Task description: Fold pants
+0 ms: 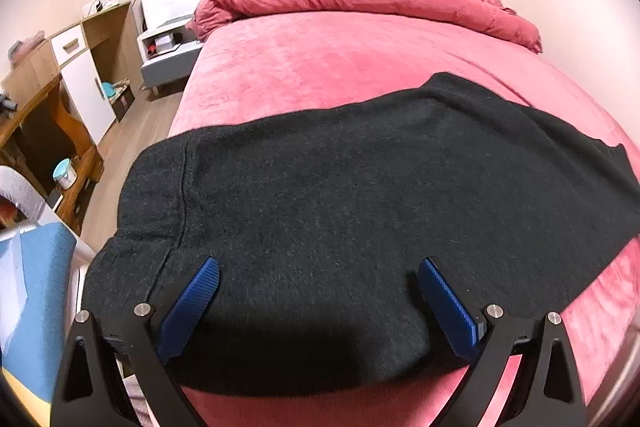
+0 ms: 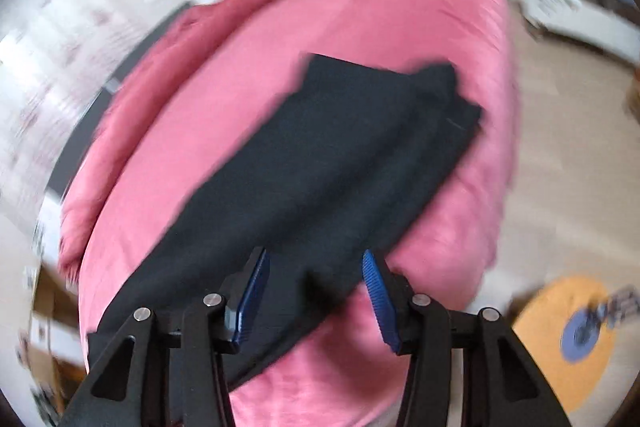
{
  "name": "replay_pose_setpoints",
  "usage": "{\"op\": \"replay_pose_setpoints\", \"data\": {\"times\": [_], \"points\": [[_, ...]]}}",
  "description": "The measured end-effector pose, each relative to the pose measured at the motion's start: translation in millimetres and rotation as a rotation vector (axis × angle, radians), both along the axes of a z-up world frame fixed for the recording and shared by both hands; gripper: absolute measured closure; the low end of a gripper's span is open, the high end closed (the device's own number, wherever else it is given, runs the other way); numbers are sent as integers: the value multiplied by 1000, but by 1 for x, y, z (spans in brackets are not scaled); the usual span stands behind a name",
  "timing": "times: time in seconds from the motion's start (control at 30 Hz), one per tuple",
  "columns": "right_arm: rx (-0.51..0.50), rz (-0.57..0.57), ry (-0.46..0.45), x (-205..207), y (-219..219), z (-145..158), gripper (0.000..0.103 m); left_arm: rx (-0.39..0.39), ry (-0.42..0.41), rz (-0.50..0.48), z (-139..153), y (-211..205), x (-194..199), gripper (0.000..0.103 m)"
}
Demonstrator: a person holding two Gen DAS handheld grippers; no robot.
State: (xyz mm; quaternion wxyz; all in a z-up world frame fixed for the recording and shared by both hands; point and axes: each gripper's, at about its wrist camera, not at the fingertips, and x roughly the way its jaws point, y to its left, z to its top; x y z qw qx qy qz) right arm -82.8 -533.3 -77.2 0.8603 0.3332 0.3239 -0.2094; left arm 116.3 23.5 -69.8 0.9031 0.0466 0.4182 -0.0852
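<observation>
Both grippers hang open and empty: left gripper low over the near hem of the dark pants, right gripper (blurred view) at one end of them. On the pink bed, the pants run lower left to upper right in the right view. Bare sheet lies beyond; the bed edge is close at lower right.

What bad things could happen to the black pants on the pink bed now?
1. The pants hang a little over the bed's near edge, so a tug could slide them toward the floor.
2. Both the left gripper and the right gripper are open and hold nothing, so a hasty pinch might catch only the top layer and spoil the fold.
3. The far leg ends lie uneven, so the next fold may come out crooked.
</observation>
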Motion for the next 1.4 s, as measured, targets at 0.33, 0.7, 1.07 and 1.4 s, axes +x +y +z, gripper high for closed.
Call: {"op": "replay_pose_setpoints", "data": {"times": [0.33,0.7,1.07,1.4], "points": [[5,411,200,200,93,8,52,53,5,13,-12,-5,8,2],[-53,283,381,257,112,-37,83,29,5,12,-11,-2,12,2],[-88,182,244,263,81,-11,103,32,7,10,-13,-2,12,1],[-74,363,175,233,138,-39,82,44,7,23,-16,-6,14,0]]}}
